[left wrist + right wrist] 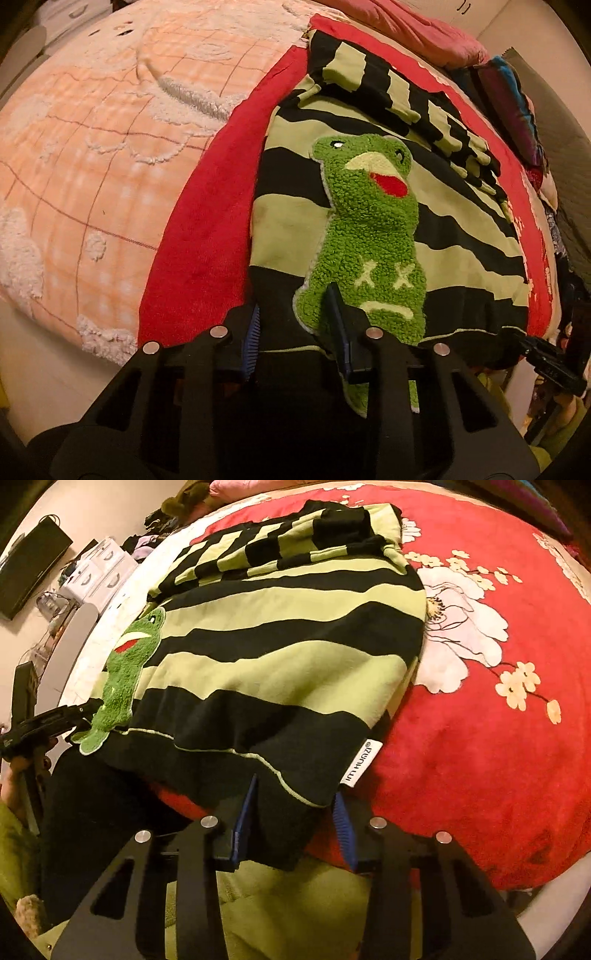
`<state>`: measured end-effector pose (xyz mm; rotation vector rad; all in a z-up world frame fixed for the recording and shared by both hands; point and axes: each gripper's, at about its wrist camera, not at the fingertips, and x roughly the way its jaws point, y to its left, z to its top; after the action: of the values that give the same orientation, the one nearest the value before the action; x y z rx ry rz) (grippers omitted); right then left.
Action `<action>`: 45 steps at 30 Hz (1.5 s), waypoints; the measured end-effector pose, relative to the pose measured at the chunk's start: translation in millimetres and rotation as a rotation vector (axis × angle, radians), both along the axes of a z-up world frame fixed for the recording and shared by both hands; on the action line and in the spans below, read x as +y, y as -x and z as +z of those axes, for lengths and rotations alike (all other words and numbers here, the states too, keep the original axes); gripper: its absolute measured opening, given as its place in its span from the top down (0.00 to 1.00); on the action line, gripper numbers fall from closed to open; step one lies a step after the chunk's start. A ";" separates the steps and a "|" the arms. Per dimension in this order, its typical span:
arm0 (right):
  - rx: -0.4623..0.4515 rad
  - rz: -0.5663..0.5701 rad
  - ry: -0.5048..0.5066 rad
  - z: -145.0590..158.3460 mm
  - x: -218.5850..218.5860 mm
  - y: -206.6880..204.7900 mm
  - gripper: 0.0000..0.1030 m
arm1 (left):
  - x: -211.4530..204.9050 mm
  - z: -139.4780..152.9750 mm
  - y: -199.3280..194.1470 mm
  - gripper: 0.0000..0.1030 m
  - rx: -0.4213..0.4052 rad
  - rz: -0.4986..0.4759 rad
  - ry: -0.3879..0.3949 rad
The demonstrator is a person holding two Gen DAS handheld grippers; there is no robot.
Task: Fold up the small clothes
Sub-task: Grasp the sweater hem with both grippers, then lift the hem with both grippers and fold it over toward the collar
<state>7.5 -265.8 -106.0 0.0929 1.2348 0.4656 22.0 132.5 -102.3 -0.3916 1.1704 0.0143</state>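
Observation:
A small green-and-black striped sweater (369, 206) with a fuzzy green frog patch (369, 236) lies flat on a red blanket (207, 236). Its sleeves are folded across the top (406, 92). My left gripper (293, 328) is open, its jaws set either side of the black hem by the frog's foot. In the right wrist view the sweater (288, 635) fills the middle, and my right gripper (295, 812) is open around the hem's right corner, near the white label (360, 762). The left gripper (48, 723) shows at the left edge there.
A peach checked quilt (96, 147) covers the bed left of the red blanket. The red blanket carries white flowers (461, 624). Pillows and dark clothes (517, 103) lie at the far right. Drawers (96, 572) and a dark screen (29, 565) stand beyond the bed.

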 end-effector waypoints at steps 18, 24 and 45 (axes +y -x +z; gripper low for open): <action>0.025 0.051 0.008 -2.7 4.3 0.0 0.71 | -15.1 0.5 -2.0 0.93 0.010 -0.055 -0.026; -0.006 0.048 -0.109 23.2 -11.9 -4.1 0.80 | -7.9 20.0 0.9 0.94 -0.057 -0.031 0.025; -0.114 -0.167 -0.475 90.8 -56.1 -150.8 0.82 | 2.1 93.1 -126.2 0.95 -0.242 0.103 0.171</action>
<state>158.4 -321.9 -15.2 0.5613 0.9757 0.6024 148.2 134.6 -9.2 -0.5882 0.9146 -0.0434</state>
